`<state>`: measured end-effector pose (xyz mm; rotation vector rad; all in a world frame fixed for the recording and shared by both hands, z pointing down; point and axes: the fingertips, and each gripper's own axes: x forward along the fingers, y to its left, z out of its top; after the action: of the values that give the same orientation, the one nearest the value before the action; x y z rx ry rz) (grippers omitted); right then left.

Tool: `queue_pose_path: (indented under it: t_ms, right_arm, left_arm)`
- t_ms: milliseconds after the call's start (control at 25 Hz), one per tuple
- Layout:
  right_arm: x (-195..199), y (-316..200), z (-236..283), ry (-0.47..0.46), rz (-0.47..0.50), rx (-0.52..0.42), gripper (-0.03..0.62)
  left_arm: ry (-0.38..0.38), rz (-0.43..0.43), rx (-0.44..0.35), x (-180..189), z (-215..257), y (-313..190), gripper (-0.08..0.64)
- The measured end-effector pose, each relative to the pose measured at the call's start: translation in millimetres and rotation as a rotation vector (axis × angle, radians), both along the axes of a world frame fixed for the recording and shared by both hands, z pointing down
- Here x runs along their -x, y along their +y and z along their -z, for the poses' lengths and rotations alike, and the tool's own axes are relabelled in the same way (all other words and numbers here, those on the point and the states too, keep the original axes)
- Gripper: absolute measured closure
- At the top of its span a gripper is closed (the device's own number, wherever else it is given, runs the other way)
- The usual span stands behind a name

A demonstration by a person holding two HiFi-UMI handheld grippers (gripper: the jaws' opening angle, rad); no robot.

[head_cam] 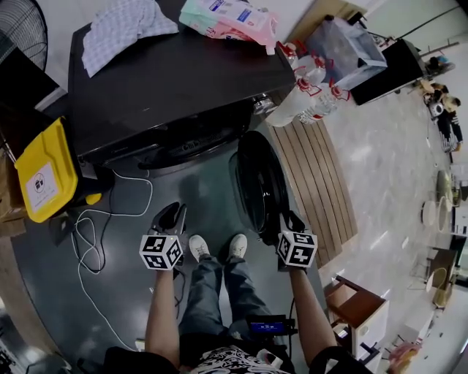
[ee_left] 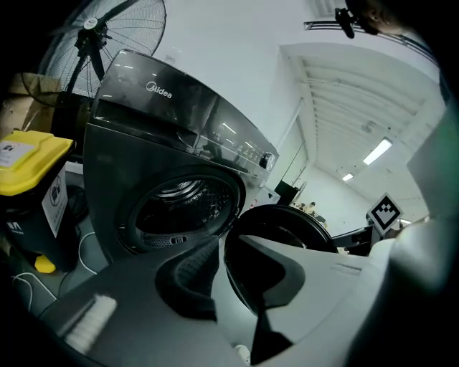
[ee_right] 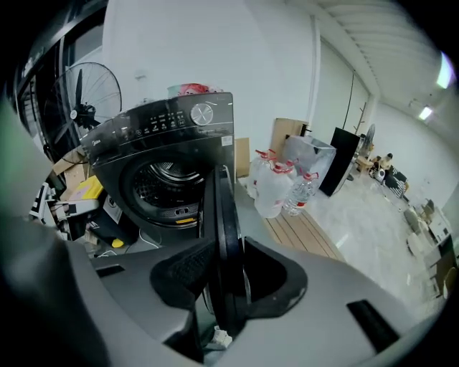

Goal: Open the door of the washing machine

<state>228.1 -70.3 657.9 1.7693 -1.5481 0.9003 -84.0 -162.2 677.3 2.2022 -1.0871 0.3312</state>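
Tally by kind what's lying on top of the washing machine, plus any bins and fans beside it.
Pale checked cloth: 1
Pink-and-white plastic package: 1
Dark plastic bin with yellow lid: 1
Black wire-caged standing fan: 1
Total: 4

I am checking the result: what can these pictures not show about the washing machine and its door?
Drum contents: too dark, both gripper views; the machine's top hides it in the head view.
Door handle: the door is edge-on in the right gripper view and dark in the left one.
Control panel print: too small, right gripper view.
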Motion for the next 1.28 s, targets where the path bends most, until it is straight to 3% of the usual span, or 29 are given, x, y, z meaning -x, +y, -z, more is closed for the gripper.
queue_pose_path:
  t_ms: [280, 400, 480, 560, 640, 880, 1040, 1280]
  right_arm:
    - [0, 5, 24, -0.040, -0.025, -0.099, 0.476]
    - [13, 10, 52, -0.059, -0.001, -0.189, 0.519]
    - [30, 14, 80, -0.159, 0.033, -0.284, 0.581]
    - [46, 21, 108, -0.278, 0.070, -0.373, 0.589]
    - [56, 30, 135, -0.330, 0.114, -0.434, 0.589]
    - [66, 98, 210, -0.274, 0.273, -0.535, 0.589]
    - [67, 142, 257, -0.269, 0.331, -0.599, 0.589]
    - [75, 195, 294, -0.290, 0.392, -0.637, 0.591]
  left_arm:
    - [0.023, 0.015, -0.070, -3, 33, 3, 0.490]
    - [0.005, 0.034, -0.114, -5, 56, 10, 0.501]
    - [-0.025, 0.040, -0.148, -8, 76, 23, 0.523]
    - [-0.054, 0.050, -0.180, -14, 98, 38, 0.543]
    - [-0.078, 0.077, -0.209, -19, 122, 52, 0.557]
    - [-0.076, 0.190, -0.249, -28, 199, 139, 0.558]
    - [-0.032, 0.240, -0.278, -40, 254, 200, 0.558]
    - [-0.046, 0.260, -0.336, -55, 299, 264, 0.558]
